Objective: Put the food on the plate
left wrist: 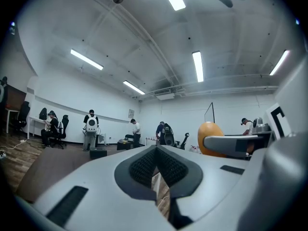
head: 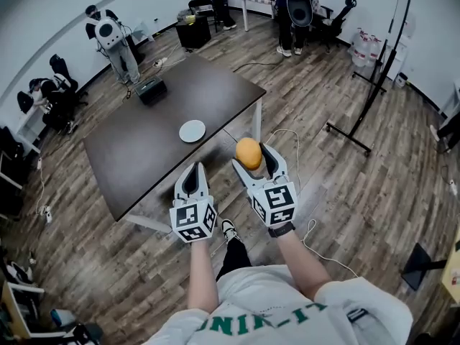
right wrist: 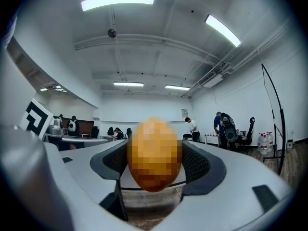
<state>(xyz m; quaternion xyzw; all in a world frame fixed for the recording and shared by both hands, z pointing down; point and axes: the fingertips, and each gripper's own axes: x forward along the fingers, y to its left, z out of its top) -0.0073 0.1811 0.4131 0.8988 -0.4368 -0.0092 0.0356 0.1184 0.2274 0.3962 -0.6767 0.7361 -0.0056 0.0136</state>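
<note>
A round orange-yellow piece of food [head: 248, 153] sits between the dark pads of my right gripper [head: 251, 152], which is shut on it and held in the air over the table's near right corner. In the right gripper view the food [right wrist: 154, 153] fills the gap between both pads. A small white plate [head: 192, 131] lies empty on the dark brown table [head: 136, 149], ahead and to the left of the food. My left gripper [head: 193, 169] hovers beside the right one at the table's near edge, its jaws together with nothing in them [left wrist: 155, 154]. From the left gripper view the food [left wrist: 210, 137] shows at the right.
A black box [head: 151, 90] stands at the table's far left corner. A black stand with a tall pole [head: 374, 85] is on the wood floor to the right. People and chairs are along the far wall, and a white robot [head: 111, 38] stands at the back left. Cables lie on the floor.
</note>
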